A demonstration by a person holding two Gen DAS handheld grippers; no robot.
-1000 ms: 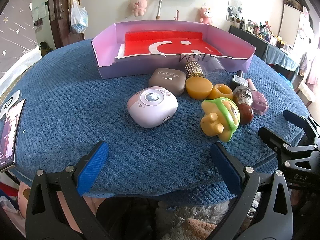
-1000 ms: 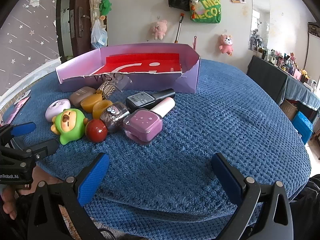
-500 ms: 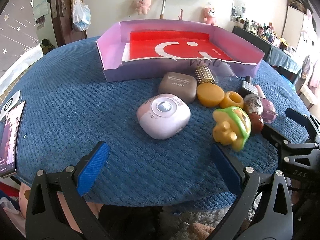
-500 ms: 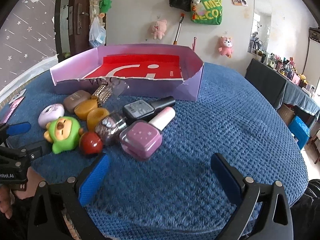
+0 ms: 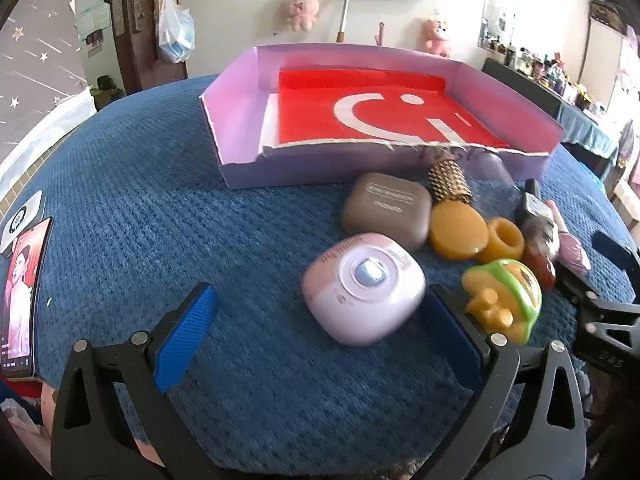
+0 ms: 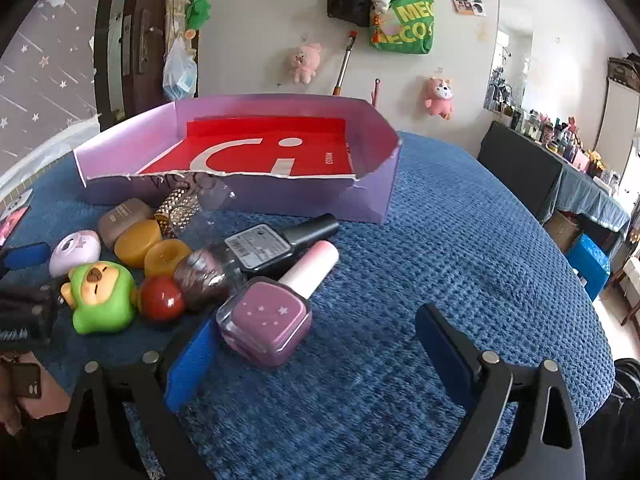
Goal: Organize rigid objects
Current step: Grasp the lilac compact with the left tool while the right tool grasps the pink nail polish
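Both hand-held grippers, left (image 5: 318,334) and right (image 6: 316,354), have neared the clutter, open; right narrowing, empty.

Lettering I can read, placed from the purple tray (image 5: 240,172). On its torn near wall, handwritten dark letters, roughly "WSC", partly lost at the tear. On the red sheet (image 6: 256,148) lying inside it, a large white curved sign with a dot, and a small white word along one edge, too small for me to read. Just in front of the tray, the brown compact (image 5: 386,210) carries "EYE SHADOW" in a framed line and "novo" under it. Further front, the black bottle (image 6: 276,246) bears a white barcode label, print illegible. On the wall behind the tray, the green bag (image 6: 406,26) shows "MEC" above "ECO", cut off.
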